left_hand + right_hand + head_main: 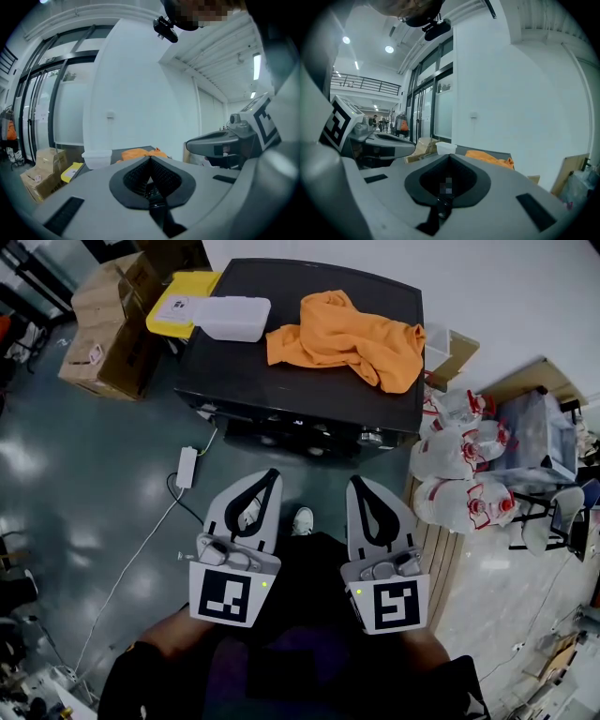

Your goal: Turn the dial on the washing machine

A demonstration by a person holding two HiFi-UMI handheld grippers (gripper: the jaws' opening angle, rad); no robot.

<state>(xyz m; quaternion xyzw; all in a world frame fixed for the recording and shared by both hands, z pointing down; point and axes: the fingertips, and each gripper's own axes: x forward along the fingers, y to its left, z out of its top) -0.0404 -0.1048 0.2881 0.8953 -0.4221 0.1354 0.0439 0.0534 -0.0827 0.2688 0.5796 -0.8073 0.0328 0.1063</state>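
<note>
The black washing machine [234, 371] stands ahead of me, seen from above. Its silver dial [372, 438] sits on the front panel at the right. My left gripper [273, 472] and right gripper [357, 481] are held side by side close to my body, short of the machine's front and touching nothing. Both are shut, with nothing between the jaws. The left gripper view shows the left gripper [150, 157] with its tips met in front of the machine's top. In the right gripper view the right gripper [449, 154] is likewise closed to a point.
An orange cloth [347, 338], a white box [232, 317] and a yellow pack [178, 296] lie on the machine. Cardboard boxes [112, 324] stand at its left. A white power strip [187, 467] with a cable lies on the floor. Tied white bags [459, 465] crowd the right.
</note>
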